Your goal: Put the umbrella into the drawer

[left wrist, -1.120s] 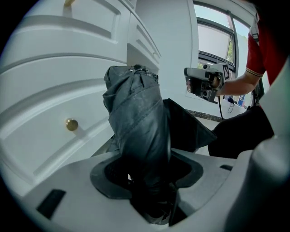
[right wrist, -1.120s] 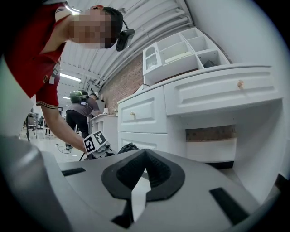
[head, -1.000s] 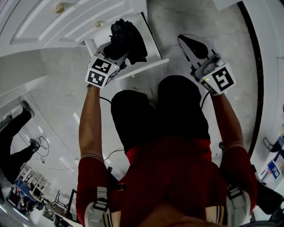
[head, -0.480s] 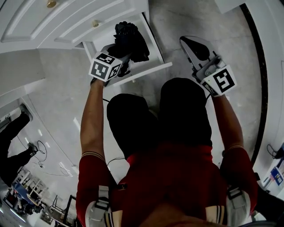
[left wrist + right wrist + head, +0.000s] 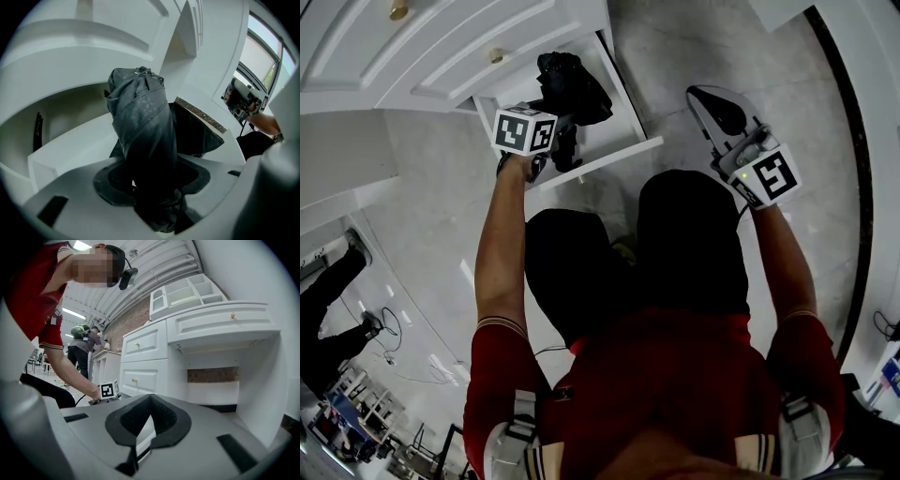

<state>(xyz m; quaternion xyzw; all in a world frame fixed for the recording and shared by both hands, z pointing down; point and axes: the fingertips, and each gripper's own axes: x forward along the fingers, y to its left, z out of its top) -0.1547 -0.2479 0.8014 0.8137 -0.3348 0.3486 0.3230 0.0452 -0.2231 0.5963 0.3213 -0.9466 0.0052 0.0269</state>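
Your left gripper (image 5: pixel 561 120) is clamped around the lower end of the folded black umbrella (image 5: pixel 572 80). Its jaws stand wide because the bundle fills them, and the rest of the umbrella sticks out ahead of the jaws, tilted down over the open drawer (image 5: pixel 602 159). So the drawer is already pulled out and the umbrella is at its mouth. What is left is to lower it in, let go, and draw the gripper clear.

Your right gripper (image 5: pixel 718 103) is off to the far side of your knees, well apart from the drawer. Its jaws are closed tip to tip, with nothing between them.

In the left gripper view the umbrella (image 5: pixel 140 122) blocks most of what lies beyond the jaws, so the drawer floor under it is hidden. The far tip may already be below the drawer's rim, but neither view shows whether it touches anything. The gripped end is buried in the jaws, so you cannot make out the handle.
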